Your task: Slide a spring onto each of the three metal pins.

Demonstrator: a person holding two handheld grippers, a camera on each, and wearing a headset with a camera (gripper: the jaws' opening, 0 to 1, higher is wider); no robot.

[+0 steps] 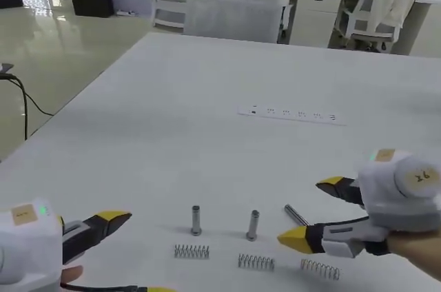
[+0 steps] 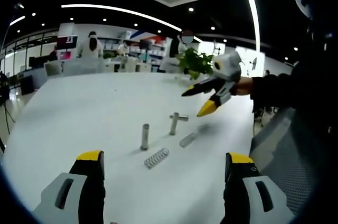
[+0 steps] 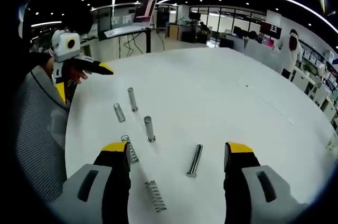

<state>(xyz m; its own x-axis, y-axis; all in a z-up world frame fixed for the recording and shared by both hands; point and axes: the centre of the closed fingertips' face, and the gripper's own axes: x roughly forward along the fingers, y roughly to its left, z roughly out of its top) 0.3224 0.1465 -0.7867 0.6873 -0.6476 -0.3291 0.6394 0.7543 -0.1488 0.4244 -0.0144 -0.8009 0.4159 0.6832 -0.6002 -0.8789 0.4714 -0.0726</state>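
Note:
Two metal pins stand upright on the white table, the left pin (image 1: 196,220) (image 2: 144,136) (image 3: 132,99) and the middle pin (image 1: 253,225) (image 2: 174,123) (image 3: 150,129). A third pin (image 1: 296,215) (image 3: 194,160) lies flat to their right. Three springs lie in a row nearer me: left spring (image 1: 191,252) (image 2: 156,157) (image 3: 119,112), middle spring (image 1: 255,262) (image 3: 129,149), right spring (image 1: 320,269) (image 3: 155,196). My right gripper (image 1: 313,211) (image 3: 177,150) (image 2: 203,100) hovers open over the lying pin. My left gripper (image 1: 134,256) (image 2: 165,158) (image 3: 83,81) stays open left of the row, holding nothing.
A white power strip (image 1: 289,113) is set into the table (image 1: 207,99) farther back. Chairs (image 1: 227,16) stand along the far edge. The table's near edge runs just below the springs. People stand in the office background.

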